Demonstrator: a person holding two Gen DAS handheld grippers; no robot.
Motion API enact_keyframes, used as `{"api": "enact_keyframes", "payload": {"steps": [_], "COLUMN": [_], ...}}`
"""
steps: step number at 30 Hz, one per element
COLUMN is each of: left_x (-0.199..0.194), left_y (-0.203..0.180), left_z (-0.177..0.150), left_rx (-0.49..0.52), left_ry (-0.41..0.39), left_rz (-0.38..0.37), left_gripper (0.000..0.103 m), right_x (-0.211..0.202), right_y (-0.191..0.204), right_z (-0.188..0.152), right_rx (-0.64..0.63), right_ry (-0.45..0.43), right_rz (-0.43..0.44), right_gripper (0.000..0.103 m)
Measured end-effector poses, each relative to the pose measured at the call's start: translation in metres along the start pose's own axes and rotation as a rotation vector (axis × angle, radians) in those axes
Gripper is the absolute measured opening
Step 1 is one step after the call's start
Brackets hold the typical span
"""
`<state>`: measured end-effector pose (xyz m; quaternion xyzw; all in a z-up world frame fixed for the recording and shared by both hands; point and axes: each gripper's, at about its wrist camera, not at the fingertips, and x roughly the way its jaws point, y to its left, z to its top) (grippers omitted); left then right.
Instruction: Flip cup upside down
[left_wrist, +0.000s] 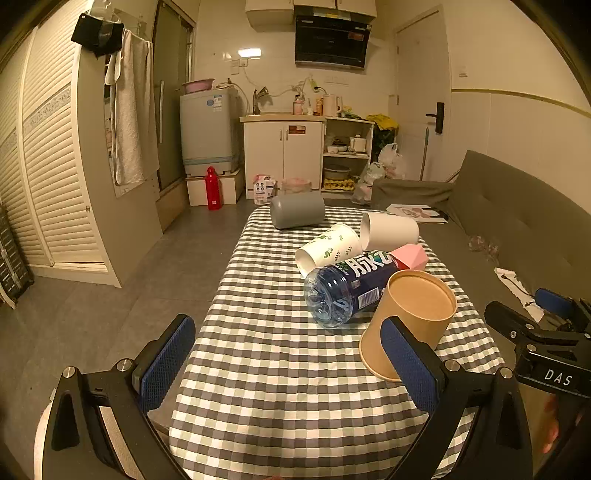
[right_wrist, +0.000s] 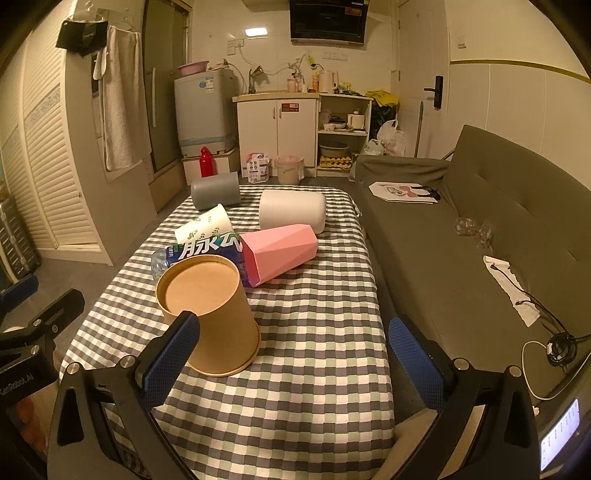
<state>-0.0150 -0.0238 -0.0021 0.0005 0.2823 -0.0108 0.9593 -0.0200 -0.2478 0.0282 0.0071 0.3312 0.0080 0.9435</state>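
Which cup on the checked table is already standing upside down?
The brown paper cup, nearest both grippers: rim down on the cloth, base up. The grey, white, pink and leaf-print cups all lie on their sides.

Brown paper cup (right_wrist: 212, 314), inverted on tablecloth (right_wrist: 317, 332)

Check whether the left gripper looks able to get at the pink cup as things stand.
Probably not directly: the brown paper cup and the water bottle lie between the open left gripper and the pink cup.

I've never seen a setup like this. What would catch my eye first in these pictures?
Probably the brown paper cup, standing upside down at the near end of the checkered table, with both open grippers, left and right, on either side of it. Behind it, a blue water bottle and several other cups lie tipped on their sides.
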Motion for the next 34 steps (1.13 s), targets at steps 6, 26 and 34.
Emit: {"api": "enact_keyframes", "payload": {"steps": [6, 26, 34], "left_x": [0.0001, -0.0005, -0.0005], "left_y": [0.0005, 0.0043, 0.0026], "left_z": [0.0001, 0.0007, -0.0015], "left_rx": [-0.001, -0.005, 0.001], "left_ry": [0.002, 0.009, -0.002], "left_rz": [-0.001, -0.002, -0.002], "left_gripper": [0.103, 0.103, 0.103], "right_x": [-0.0032, -0.0019, 0.0002], "right_y": [0.0004, 0.0022, 0.0023], "right_z": [0.0007, 0.0009, 0.0000], "right_rx": [-0.008, -0.016, -0.016], "right_ry": [-0.003, 0.004, 0.011], "right_rz": [-0.002, -0.006, -0.008], "right_gripper": [0.103, 0.103, 0.103]}}
